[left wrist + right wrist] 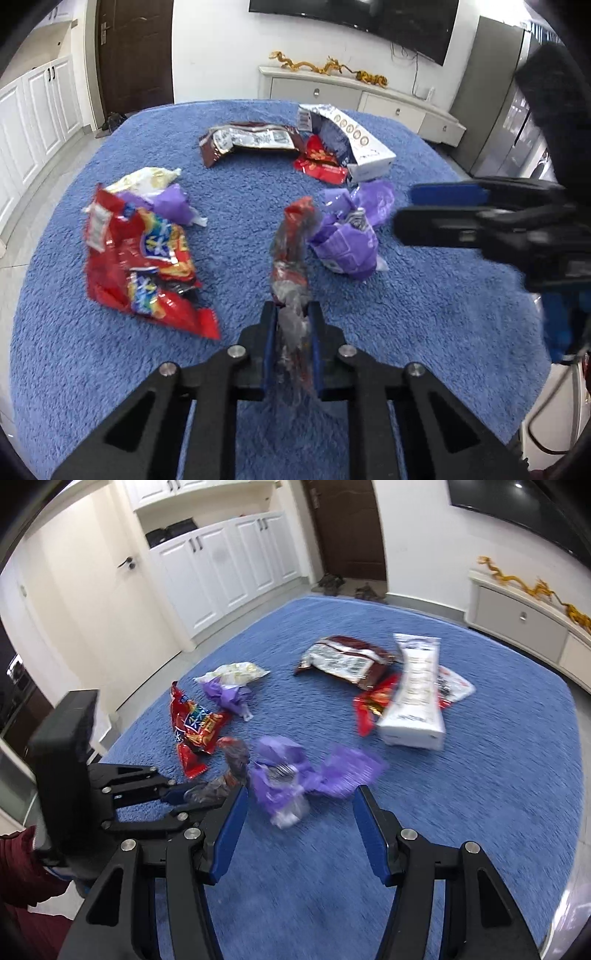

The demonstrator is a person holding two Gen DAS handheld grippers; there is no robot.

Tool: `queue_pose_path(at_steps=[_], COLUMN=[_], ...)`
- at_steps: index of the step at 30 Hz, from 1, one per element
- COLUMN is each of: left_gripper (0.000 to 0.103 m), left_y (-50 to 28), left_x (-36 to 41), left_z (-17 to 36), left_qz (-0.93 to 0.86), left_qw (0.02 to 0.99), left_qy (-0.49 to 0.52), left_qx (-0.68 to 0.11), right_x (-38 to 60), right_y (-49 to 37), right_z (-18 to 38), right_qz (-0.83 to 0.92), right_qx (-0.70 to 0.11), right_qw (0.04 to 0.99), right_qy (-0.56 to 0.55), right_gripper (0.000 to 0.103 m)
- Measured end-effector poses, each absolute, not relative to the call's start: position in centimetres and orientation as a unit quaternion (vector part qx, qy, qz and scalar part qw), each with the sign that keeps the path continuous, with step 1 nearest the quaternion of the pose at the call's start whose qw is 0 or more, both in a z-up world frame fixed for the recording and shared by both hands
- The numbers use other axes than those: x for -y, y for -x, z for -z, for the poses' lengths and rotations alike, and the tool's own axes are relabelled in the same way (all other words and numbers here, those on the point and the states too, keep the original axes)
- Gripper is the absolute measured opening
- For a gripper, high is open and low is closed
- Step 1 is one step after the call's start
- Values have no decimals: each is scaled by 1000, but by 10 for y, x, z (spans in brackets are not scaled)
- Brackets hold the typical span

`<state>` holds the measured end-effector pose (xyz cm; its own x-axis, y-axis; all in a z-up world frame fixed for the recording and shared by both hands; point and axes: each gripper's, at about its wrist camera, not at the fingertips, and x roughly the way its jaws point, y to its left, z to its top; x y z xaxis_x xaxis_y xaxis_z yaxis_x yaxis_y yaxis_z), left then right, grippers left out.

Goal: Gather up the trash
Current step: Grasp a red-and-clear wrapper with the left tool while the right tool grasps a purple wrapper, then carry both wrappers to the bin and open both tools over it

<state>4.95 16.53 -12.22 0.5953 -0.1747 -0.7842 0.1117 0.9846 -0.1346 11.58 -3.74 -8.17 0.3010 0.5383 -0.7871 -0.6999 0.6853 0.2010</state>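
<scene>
On the blue rug (110, 350) (litter at every hour), we pinch a clear-and-red wrapper (291, 258) in the left gripper (292, 314); at three o'clock our right gripper (299, 805) spreads wide over the purple wrapper (284, 775). Next, we judge: descend, close.

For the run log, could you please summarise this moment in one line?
left gripper: shut on crumpled clear-and-red plastic wrapper | right gripper: open, near crumpled purple plastic bag

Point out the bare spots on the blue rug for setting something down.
Bare: the blue rug right of the white carton, and the near strip beside the right claw. Crowded: between the red snack bag and purple wrapper.
</scene>
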Motion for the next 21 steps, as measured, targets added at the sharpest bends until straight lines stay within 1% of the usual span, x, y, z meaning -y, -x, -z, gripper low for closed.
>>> queue_pose_path(at_steps=[9,11,12,15,21], left_gripper=[15,15,15,15,15], left_y=[-15,-12,-10,-8,-5], left_x=[-180,-181,-181,-178,-155], left_z=[99,96,95,91,79], left_qz=[72,70,68,67,82], left_qw=[906,907,908,910,912], left_qy=[50,50,48,43,22], left_qx=[-414,-411,-410,-408,-402], right_x=[0,-1,0,8,37], right_y=[-129,-130,-131,-132,-115], right_z=[110,117,119,117,96], right_qz=[-394,-384,-380,-383,-393], right_qx=[-465,-464,-465,-464,-437], right_qw=[784,788,789,791,805], right_qy=[118,127,127,110,80], right_gripper=[58,51,50,40,36])
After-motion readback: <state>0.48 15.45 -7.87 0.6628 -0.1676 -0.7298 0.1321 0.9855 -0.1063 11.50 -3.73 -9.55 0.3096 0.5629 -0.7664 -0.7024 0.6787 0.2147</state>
